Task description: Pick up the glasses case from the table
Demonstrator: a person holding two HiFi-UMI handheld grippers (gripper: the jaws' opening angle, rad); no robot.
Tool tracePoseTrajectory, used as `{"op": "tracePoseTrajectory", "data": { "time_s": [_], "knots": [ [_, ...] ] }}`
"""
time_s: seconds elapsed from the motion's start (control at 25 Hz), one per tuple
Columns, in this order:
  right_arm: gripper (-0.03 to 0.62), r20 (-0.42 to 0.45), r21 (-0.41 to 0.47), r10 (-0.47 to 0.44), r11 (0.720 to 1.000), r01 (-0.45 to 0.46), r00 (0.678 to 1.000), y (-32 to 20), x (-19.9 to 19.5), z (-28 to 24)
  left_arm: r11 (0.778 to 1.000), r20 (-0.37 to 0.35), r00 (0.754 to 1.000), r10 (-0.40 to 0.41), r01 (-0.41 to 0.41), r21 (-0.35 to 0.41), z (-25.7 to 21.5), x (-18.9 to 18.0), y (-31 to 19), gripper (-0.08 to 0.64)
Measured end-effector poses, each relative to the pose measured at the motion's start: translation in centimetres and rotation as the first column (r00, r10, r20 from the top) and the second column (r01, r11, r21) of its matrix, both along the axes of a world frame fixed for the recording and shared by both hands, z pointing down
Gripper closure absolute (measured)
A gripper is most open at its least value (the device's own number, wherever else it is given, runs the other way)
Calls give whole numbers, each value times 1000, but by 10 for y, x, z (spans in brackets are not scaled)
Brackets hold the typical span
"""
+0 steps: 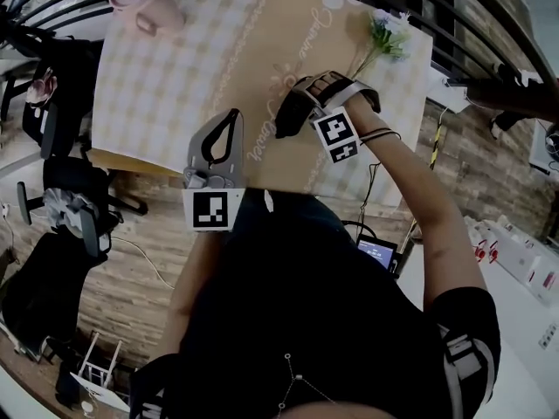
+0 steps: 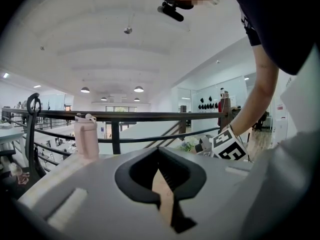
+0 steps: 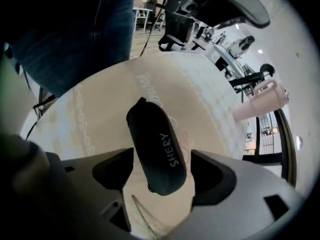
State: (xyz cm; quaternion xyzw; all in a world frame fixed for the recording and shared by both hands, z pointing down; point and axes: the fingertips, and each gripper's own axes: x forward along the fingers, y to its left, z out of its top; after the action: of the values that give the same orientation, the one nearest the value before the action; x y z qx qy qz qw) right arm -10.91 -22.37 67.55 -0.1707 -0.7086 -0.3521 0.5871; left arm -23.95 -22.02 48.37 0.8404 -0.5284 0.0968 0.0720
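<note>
The black glasses case, printed with white letters, lies on the beige checked tablecloth. My right gripper points steeply down over it, open, one jaw on each side of the case's near end with a gap on both sides. In the head view the right gripper hangs over the table's near right part and covers most of the case. My left gripper rests at the table's near edge, shut with nothing in it; the left gripper view shows its jaws closed tip to tip.
A pink lidded bottle stands at the table's far left corner. A small flower bunch lies at the far right. A dark railing runs behind the table. Office chairs stand on the left.
</note>
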Motion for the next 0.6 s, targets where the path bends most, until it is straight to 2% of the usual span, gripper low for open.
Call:
{"op": "tracePoseTrajectory", "data": {
  "time_s": [0.16,0.36,0.6],
  "knots": [
    [260,-56,4,-104,994,105,993,2,-1,8,1000,-5,1000,-9,9,0,0,2,-1,549],
    [247,-115,-17,-218,976,217,969,7,-2,20,1000,-5,1000,-24,24,3,-1,0,-1,549],
    [247,-151,-41,-263,965,260,953,13,-4,33,999,-7,999,-47,47,-17,3,-5,1,549]
  ]
}}
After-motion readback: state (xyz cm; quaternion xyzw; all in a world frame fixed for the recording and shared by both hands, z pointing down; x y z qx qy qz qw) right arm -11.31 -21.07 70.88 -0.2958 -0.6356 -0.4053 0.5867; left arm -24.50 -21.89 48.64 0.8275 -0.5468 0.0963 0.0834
